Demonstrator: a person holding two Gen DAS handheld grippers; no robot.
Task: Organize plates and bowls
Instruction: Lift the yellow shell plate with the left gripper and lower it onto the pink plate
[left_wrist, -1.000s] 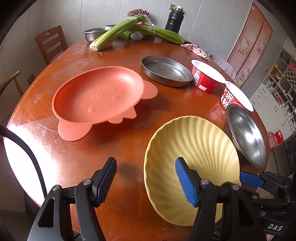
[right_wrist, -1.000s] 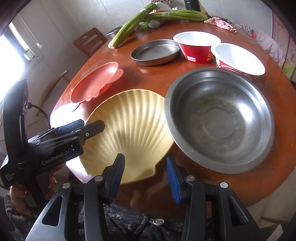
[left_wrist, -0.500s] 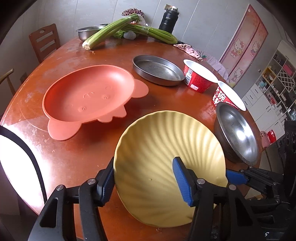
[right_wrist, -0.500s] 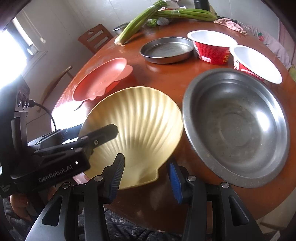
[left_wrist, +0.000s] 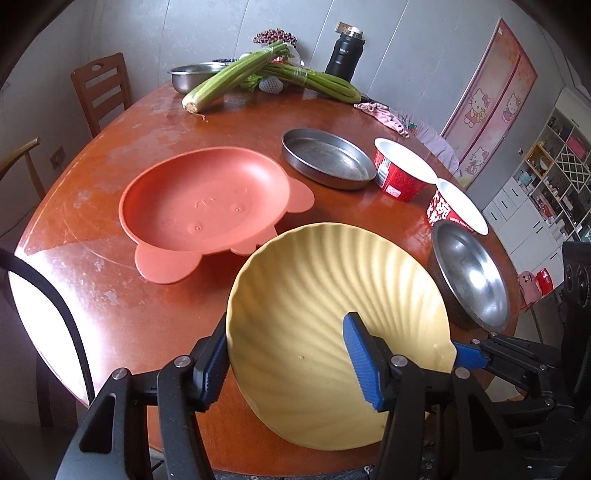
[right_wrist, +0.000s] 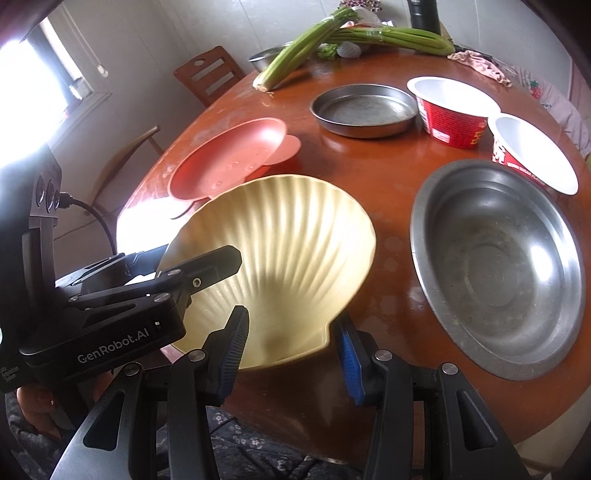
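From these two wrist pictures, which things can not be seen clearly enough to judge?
- Left wrist view: the near rim of the yellow shell plate is covered by the left gripper, so it is unclear whether that rim rests on the table.
- Right wrist view: the plate's left rim is behind the left gripper's body.
- Both views: print on the red cups is too small.
- Right wrist view: the black flask is cut by the top edge.

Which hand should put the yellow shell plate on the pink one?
Probably left. The left gripper has just been closing, the rim of the yellow shell plate between its jaws, and the pink plate sits nearest it.
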